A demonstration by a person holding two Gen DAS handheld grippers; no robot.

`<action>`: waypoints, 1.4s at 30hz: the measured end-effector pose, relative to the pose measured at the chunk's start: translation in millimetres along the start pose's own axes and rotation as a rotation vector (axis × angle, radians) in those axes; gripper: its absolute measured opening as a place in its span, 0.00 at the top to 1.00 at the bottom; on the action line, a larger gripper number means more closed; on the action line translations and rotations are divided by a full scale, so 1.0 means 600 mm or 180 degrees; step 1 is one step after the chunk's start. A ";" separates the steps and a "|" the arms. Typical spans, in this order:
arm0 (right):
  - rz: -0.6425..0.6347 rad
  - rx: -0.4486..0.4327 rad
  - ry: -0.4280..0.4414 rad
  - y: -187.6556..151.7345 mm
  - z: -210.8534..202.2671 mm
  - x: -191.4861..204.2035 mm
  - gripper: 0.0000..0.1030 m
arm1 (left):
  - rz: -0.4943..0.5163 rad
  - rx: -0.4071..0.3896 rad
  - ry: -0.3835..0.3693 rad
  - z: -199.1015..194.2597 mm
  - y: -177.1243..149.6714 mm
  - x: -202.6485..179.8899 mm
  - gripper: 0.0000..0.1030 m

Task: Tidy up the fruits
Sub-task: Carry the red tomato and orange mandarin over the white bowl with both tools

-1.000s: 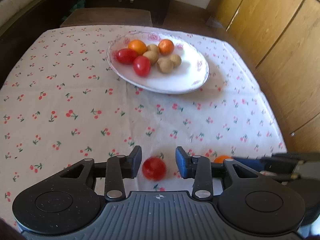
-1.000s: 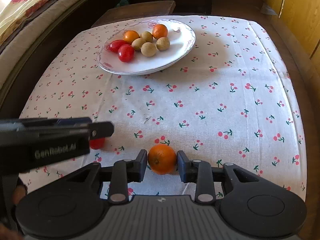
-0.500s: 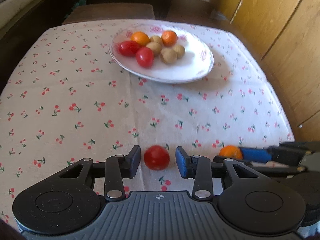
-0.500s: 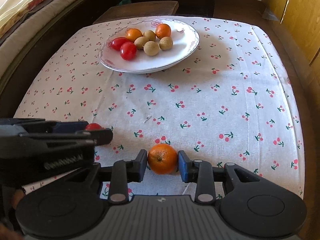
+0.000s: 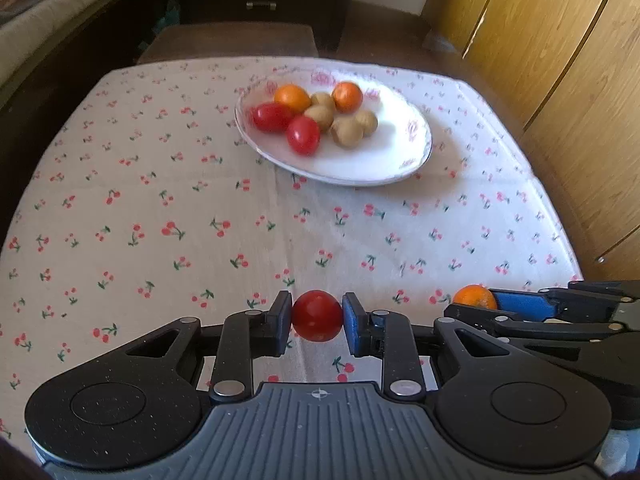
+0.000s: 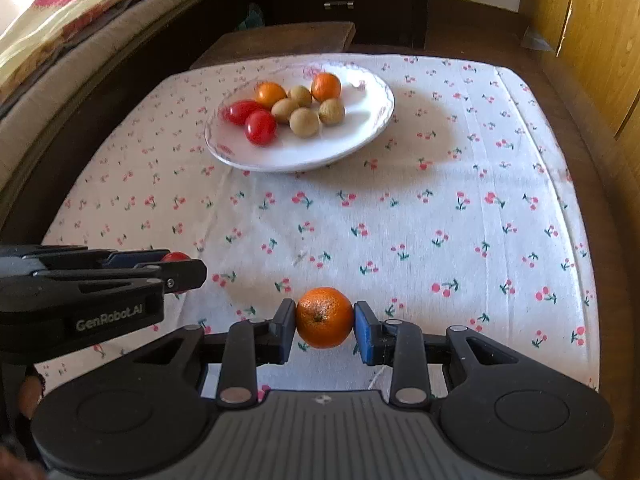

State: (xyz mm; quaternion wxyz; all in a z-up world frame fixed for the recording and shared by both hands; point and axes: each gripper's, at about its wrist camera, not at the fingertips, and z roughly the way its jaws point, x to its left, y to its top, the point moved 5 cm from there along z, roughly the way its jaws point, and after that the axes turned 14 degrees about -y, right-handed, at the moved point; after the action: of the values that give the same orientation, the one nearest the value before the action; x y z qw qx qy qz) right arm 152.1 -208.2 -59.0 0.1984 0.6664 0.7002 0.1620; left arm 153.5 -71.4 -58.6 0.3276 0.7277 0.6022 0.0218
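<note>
My left gripper [image 5: 317, 316] is shut on a red cherry tomato [image 5: 317, 315] and holds it above the cherry-print tablecloth [image 5: 200, 216]. My right gripper [image 6: 325, 317] is shut on a small orange [image 6: 324, 317], also lifted. A white plate [image 5: 384, 160] at the far middle holds two red tomatoes [image 5: 304, 135], two oranges [image 5: 293, 97] and several brown longans [image 5: 347, 131]. The plate also shows in the right wrist view [image 6: 320, 152]. The right gripper with its orange [image 5: 475, 297] shows at the right of the left wrist view. The left gripper [image 6: 176, 270] shows at the left of the right wrist view.
Wooden cabinet doors [image 5: 560, 60] stand along the right. A dark stool [image 5: 232, 42] and a dark cabinet [image 6: 340, 0] lie beyond the table's far edge. A sofa with a patterned blanket [image 6: 80, 12] runs along the left.
Both grippers closed onto their fruits and rose off the cloth. The left one's jaws were apart around the tomato one second ago and now clamp it.
</note>
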 end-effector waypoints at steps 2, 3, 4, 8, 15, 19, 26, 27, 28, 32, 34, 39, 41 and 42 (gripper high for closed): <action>0.0017 -0.0038 0.0019 0.008 -0.006 0.001 0.68 | 0.0000 -0.0025 -0.0005 -0.004 0.004 -0.002 0.66; 0.0026 -0.0056 0.0021 0.012 -0.008 0.000 0.68 | 0.0003 -0.0036 -0.0004 -0.006 0.007 -0.003 0.66; 0.0034 -0.0067 0.0018 0.016 -0.009 -0.002 0.68 | 0.0006 -0.0049 -0.0005 -0.008 0.010 -0.004 0.66; 0.0075 -0.0088 0.0015 0.029 -0.008 -0.004 0.68 | 0.0010 -0.0094 -0.0023 -0.010 0.021 -0.007 0.66; 0.0136 -0.0147 0.0033 0.058 -0.006 -0.004 0.68 | 0.0046 -0.0153 -0.0030 -0.008 0.047 -0.012 0.66; 0.0144 -0.0212 0.0064 0.080 -0.008 0.002 0.68 | 0.0038 -0.0205 -0.0043 -0.007 0.067 -0.011 0.66; 0.0142 -0.0256 0.0039 0.117 0.004 0.000 0.68 | 0.0074 -0.0257 -0.0018 0.006 0.099 -0.009 0.66; 0.0145 -0.0262 0.0026 0.122 0.005 -0.001 0.68 | 0.0073 -0.0258 -0.0019 0.009 0.104 -0.009 0.66; 0.0148 -0.0272 0.0019 0.127 0.007 -0.003 0.68 | 0.0070 -0.0263 -0.0016 0.011 0.107 -0.009 0.66; 0.0171 -0.0303 0.0018 0.145 0.011 -0.009 0.68 | 0.0081 -0.0298 -0.0008 0.017 0.124 -0.009 0.66; 0.0176 -0.0307 0.0016 0.152 0.015 -0.011 0.68 | 0.0084 -0.0309 -0.0006 0.020 0.132 -0.009 0.67; 0.0178 -0.0298 0.0015 0.168 0.030 -0.011 0.68 | 0.0088 -0.0308 0.0030 0.031 0.147 -0.006 0.68; 0.0175 -0.0295 0.0008 0.174 0.037 -0.010 0.68 | 0.0089 -0.0305 0.0054 0.036 0.152 -0.003 0.68; 0.0178 -0.0289 0.0010 0.177 0.041 -0.010 0.68 | 0.0093 -0.0305 0.0071 0.039 0.155 -0.002 0.68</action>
State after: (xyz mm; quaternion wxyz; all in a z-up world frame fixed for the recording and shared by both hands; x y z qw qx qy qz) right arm 256.4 -208.8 -27.7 0.2227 0.6758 0.6736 0.2000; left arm 243.6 -88.6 -29.9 0.3550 0.7196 0.5934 0.0636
